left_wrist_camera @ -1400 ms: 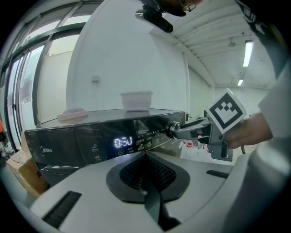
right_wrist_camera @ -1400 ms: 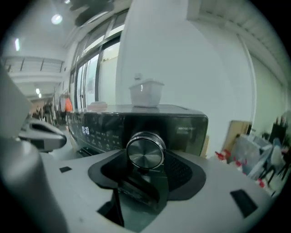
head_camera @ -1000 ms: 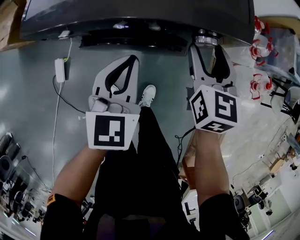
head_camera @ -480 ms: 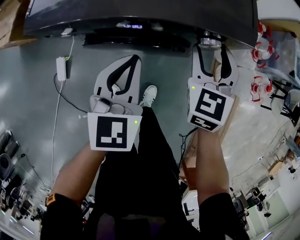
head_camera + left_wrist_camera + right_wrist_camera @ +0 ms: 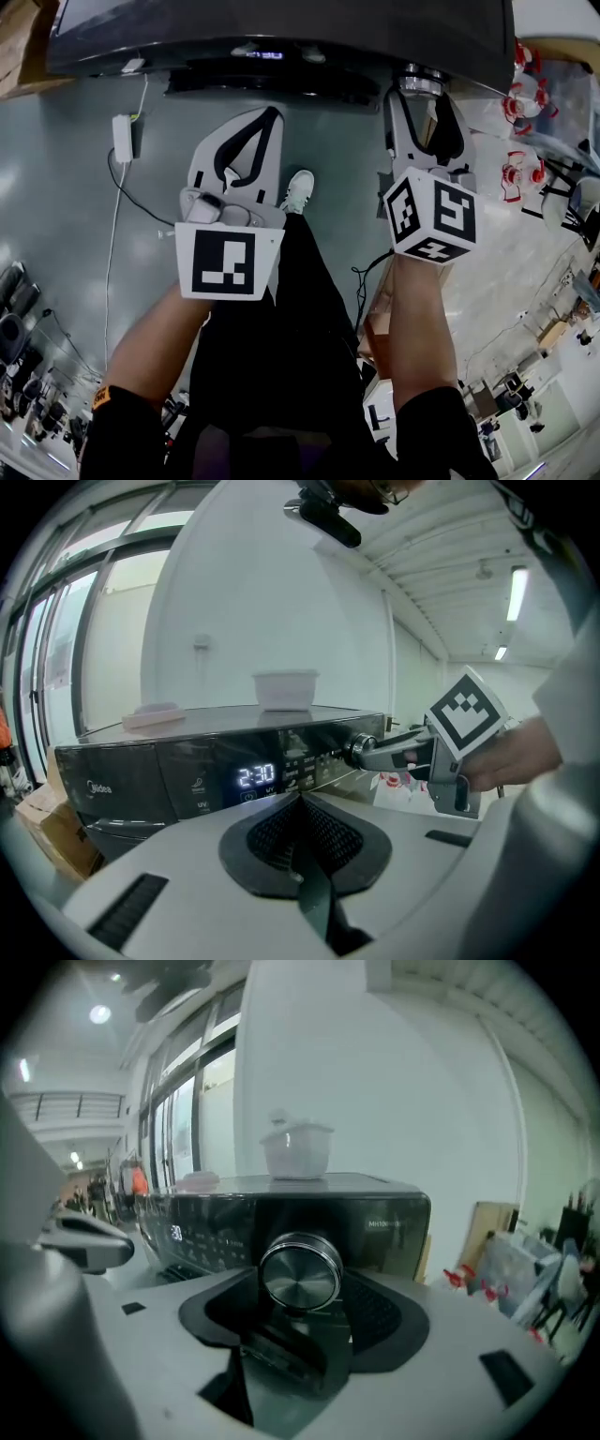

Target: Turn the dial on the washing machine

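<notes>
Facing the dark washing machine (image 5: 281, 37), we hold our left gripper (image 5: 265, 118) low before its control panel, jaws pressed together on nothing. Our right gripper (image 5: 422, 96) has its jaws clamped round the silver dial (image 5: 300, 1274) at the panel's right end. The small display (image 5: 255, 777) glows 2:30.

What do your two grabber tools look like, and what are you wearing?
The left tool and right tool are pale grey, with black-lined jaws forming a pointed loop. Each carries a white cube printed with black square markers. The sleeves are short and black, and the trousers are black too.
</notes>
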Tool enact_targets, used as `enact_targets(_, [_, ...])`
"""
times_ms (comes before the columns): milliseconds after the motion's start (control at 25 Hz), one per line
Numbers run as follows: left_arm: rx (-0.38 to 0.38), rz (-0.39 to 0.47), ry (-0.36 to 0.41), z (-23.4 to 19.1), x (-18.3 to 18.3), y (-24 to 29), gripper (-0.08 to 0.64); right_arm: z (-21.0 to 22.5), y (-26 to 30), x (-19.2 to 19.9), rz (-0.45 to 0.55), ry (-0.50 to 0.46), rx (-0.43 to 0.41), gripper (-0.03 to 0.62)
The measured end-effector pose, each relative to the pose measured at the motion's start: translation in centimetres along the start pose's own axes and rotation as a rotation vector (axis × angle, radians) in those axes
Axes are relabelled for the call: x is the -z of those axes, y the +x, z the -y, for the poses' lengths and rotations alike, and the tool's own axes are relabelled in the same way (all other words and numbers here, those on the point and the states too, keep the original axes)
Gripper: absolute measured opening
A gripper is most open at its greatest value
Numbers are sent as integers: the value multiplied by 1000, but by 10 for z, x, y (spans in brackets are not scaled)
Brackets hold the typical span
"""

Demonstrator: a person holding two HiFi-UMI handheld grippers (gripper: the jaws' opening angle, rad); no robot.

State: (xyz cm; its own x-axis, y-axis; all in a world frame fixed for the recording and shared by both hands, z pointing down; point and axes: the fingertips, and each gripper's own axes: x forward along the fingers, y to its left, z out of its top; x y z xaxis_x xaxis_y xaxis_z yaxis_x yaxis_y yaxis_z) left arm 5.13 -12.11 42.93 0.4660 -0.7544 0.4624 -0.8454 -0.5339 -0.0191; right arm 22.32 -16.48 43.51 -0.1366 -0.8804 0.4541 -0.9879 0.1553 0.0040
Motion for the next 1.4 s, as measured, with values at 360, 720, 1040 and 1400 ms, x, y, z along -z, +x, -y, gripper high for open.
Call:
enact_targets(360, [1,2,6,2,-3,2,14,-12,0,-8,-16,-459,152,295])
enact_targets(720, [0,5,1,2,-2,0,14,-2,-2,-7,26,15,1,278])
enact_targets(1040, [2,4,7,4,-6,-1,14,-1,-2,-4,5,-28,14,300])
enact_targets(1400, [-2,-1,5,1,-2,-4,14,-11,1,1,-54,-451,159,302])
